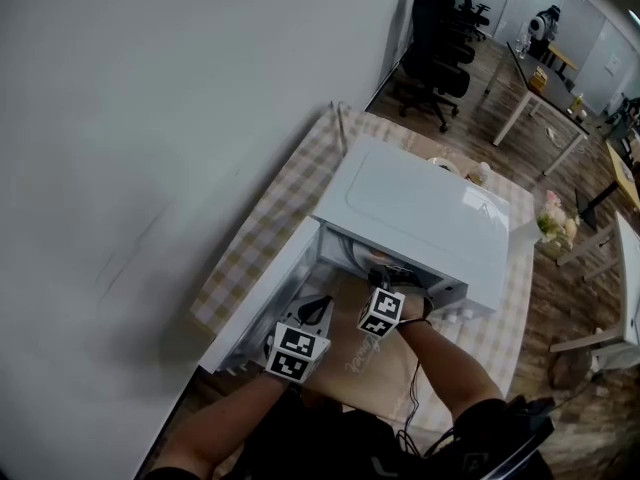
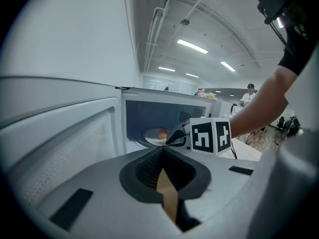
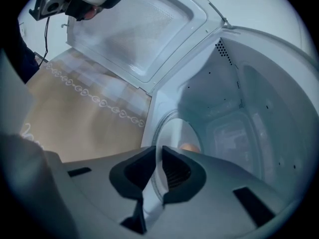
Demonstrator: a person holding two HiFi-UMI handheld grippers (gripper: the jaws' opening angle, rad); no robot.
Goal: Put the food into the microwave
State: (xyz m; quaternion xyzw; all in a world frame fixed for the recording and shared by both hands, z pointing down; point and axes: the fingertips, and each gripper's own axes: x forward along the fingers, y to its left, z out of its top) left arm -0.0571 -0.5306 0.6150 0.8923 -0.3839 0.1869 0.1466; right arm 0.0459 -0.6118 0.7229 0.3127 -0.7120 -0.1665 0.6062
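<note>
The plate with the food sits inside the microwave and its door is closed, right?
Not quite: the door is open, swung wide to the side, as the left gripper view shows. The plate with the food does sit inside the microwave.

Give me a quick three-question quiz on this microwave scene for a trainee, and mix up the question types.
1. True or false: the microwave door stands open.
2. Pick one: what is between the jaws of the right gripper? A. the rim of the plate; B. a cup; C. nothing.
3. Fill in the blank: the orange food lies on the plate inside the ____.

Key: 1 true; 2 A; 3 microwave.
</note>
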